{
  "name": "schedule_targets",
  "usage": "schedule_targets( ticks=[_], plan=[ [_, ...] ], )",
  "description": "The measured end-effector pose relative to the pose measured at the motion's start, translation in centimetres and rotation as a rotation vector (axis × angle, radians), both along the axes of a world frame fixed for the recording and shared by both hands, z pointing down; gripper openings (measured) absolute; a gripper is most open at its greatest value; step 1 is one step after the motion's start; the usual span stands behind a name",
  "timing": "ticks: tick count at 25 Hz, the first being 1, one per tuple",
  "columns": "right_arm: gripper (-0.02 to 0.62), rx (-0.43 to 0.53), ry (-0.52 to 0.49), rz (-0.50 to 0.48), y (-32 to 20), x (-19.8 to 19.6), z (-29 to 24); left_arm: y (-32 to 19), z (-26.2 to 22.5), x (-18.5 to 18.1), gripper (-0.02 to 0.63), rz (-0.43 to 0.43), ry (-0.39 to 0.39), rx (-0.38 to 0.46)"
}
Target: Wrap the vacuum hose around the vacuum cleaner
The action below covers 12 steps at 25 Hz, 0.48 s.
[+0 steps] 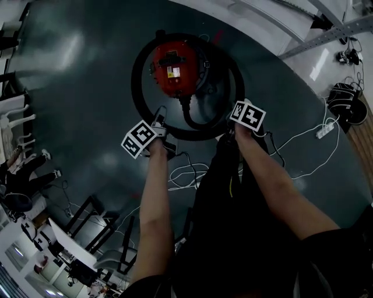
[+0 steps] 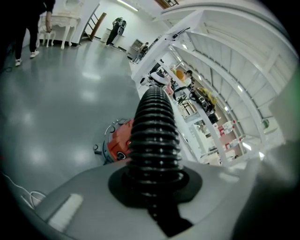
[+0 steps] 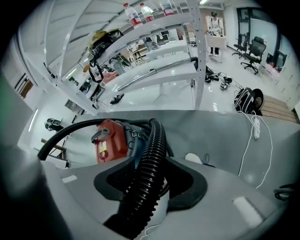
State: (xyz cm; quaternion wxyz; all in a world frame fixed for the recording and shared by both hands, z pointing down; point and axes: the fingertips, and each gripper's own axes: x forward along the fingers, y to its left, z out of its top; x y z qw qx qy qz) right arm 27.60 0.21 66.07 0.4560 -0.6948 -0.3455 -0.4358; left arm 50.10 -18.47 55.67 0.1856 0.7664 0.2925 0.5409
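left gripper (image 2: 154, 182) is clamped tight on the vacuum hose (image 1: 136, 84), jaws narrow, ribs squeezed between the pads; this is my anchor so the loop can't spring back open

right gripper (image 3: 151, 180) has jaws wide: hose runs between them but the pads stand off it on both sides, so it's cradling and guiding, not gripping. my guess is that lets the hose slide through while I feed the lap round

vacuum cleaner (image 1: 175, 68) sits on the grey floor (image 1: 81, 87) just ahead of both grippers. hose leaves the body on my side, bends towards the right gripper, then runs as one wide ring all the way round the red body to the left gripper. the ring lies apart from the body, not snug against it, so I judge the wrap laid out but not tightened

both grippers sit low on the near arc of the ring, one each side, which keeps it spread and away from the white cables (image 1: 186, 174) on the floor near my feet; snagging those is the risk

containers: vacuum body is closed, can't see inside. bottles (image 3: 133, 13) stand on the top shelf in the right gripper view, too small to tell the contents. nothing else here holds anything I can make out
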Motion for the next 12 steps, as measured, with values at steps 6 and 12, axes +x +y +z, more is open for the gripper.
schedule_targets(
  ticks=[6,12],
  plan=[
    [0.202,-0.069,0.044,-0.004,2.0,1.2,-3.1,1.4,-2.7,0.6,0.061,0.015,0.047,-0.036],
    [0.201,-0.166,0.097,0.024,3.4,1.9,-6.2,2.7,-5.1,1.3,0.063,0.039,0.103,-0.068]
  ],
)
